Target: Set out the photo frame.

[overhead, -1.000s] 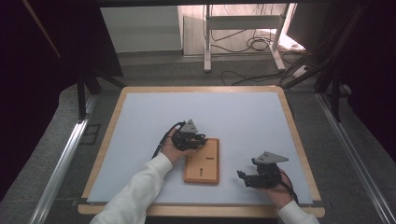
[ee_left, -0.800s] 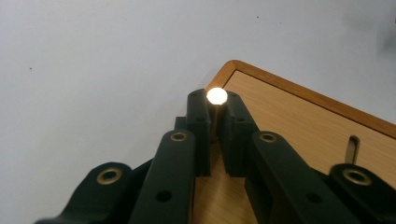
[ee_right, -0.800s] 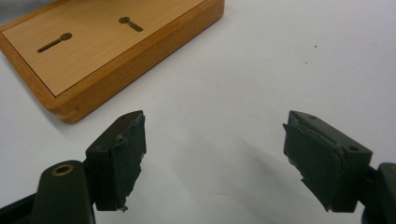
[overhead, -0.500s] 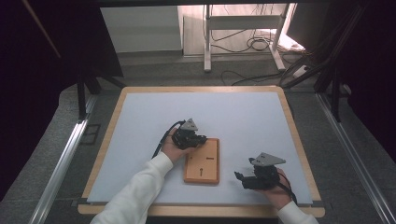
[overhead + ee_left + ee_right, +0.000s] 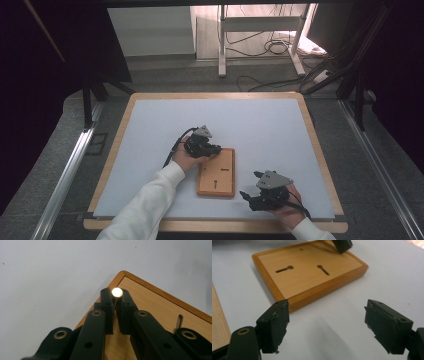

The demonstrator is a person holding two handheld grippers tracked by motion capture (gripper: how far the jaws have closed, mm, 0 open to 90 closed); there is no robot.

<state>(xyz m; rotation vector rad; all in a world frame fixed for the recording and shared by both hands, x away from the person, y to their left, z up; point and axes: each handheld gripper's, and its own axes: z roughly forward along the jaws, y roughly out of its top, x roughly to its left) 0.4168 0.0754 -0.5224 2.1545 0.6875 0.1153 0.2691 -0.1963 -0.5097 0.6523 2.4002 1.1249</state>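
The pin [image 5: 117,293], a thin stem with a pale round head, stands clamped between the closed jaws of the left gripper [image 5: 212,149], right over the far left corner of the wooden board [image 5: 216,172]. The board lies on the white mat [image 5: 250,125], long axis running away from the person, with two keyhole slots [image 5: 323,269] in its face. The right gripper [image 5: 250,196] sits nearer the person, just beside the board's near right corner, jaws wide apart and empty. The slots lie inboard of the pin, towards the person; the left gripper is the nearer one.
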